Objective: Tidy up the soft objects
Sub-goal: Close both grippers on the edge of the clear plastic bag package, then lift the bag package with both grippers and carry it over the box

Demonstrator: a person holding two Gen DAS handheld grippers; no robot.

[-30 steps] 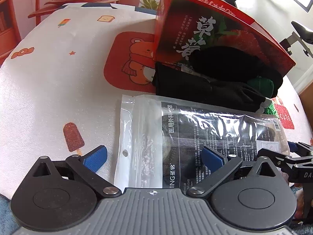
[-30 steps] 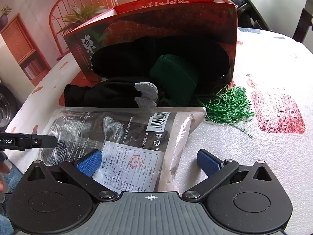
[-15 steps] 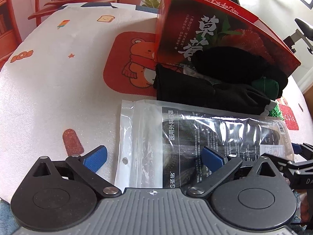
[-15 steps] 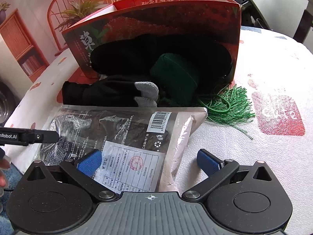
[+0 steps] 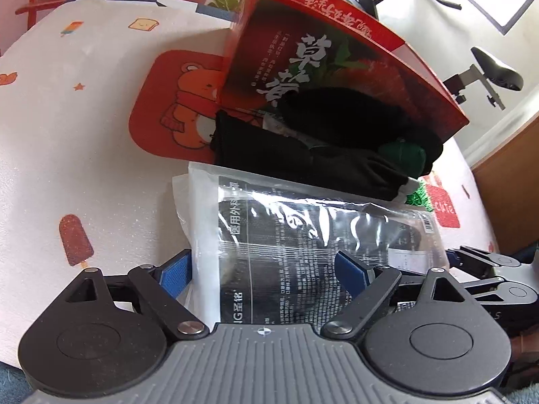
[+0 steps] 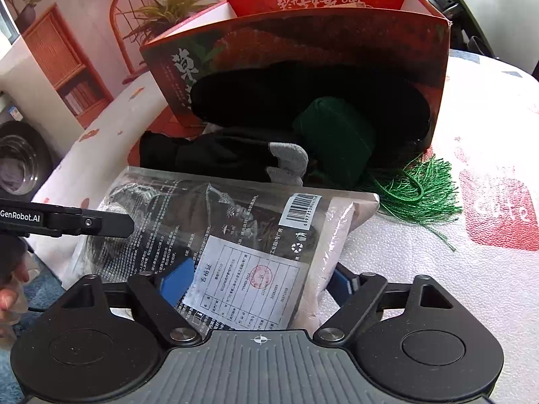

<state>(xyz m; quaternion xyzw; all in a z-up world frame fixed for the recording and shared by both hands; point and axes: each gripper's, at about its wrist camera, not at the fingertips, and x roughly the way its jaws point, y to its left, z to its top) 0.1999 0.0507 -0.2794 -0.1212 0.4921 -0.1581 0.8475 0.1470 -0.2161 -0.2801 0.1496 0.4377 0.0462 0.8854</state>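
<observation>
A clear plastic bag of masks (image 5: 303, 229) (image 6: 219, 222) lies flat in front of a red carton (image 5: 337, 50) (image 6: 303, 43) tipped on its side. A black glove (image 5: 303, 158) (image 6: 219, 158), a black soft bundle (image 6: 303, 94) and a dark green fabric roll (image 6: 337, 138) spill from its mouth. My left gripper (image 5: 266, 271) straddles the bag's left end, jaws closing, the bag's edge curling beside one pad. My right gripper (image 6: 259, 281) is closing on the right end, and the bag arches up between its pads.
A green tassel (image 6: 414, 195) trails on the white printed tablecloth (image 5: 84, 151) right of the carton. A red chair (image 6: 151, 17) and a wooden shelf (image 6: 60, 57) stand behind the table. A hand (image 6: 10, 289) holds the left gripper near the table's front edge.
Both grippers' jaws have narrowed. The bag's left edge has crumpled, and its right end has lifted and buckled between the right pads. Both cameras have tipped up slightly.
</observation>
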